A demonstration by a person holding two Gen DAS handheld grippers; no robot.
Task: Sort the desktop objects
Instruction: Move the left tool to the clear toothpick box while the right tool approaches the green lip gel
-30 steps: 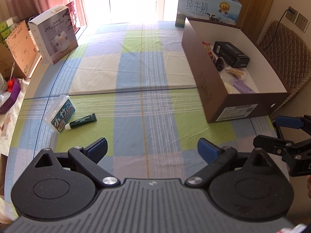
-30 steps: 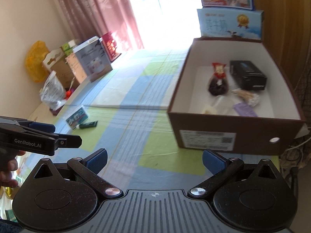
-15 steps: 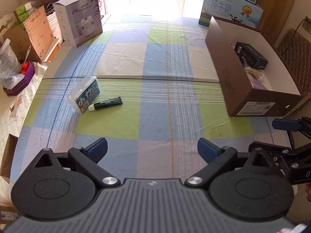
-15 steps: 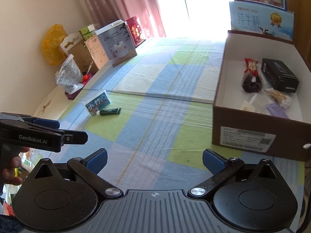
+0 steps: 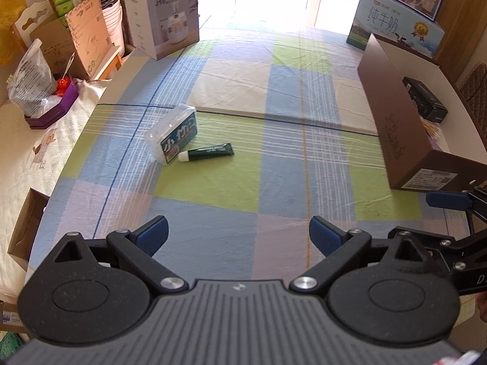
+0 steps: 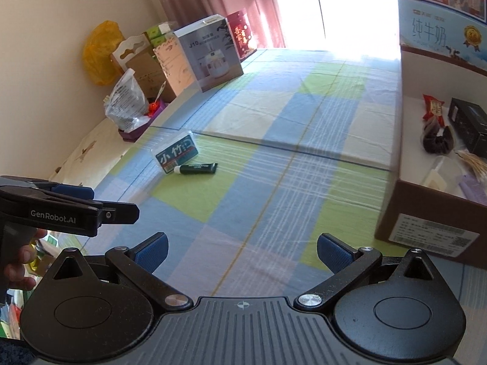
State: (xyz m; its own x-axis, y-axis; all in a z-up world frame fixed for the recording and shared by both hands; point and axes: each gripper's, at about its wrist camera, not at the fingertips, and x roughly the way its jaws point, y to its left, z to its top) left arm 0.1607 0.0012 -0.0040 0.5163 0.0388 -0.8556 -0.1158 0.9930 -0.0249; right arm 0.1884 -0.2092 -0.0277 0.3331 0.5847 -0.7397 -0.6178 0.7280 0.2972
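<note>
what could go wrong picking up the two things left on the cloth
1. The green tube lies with its white cap right against the clear box, so the open left gripper may nudge or catch both.
2. The tube lies flat on the checked tablecloth; fingers could snag cloth.
3. The brown box wall is tall; a low carry may hit it.

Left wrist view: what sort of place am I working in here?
Probably a room in a home: a table under a checked cloth, pink curtains at a bright window, and retail cartons such as the milk carton stacked at the edges.
</note>
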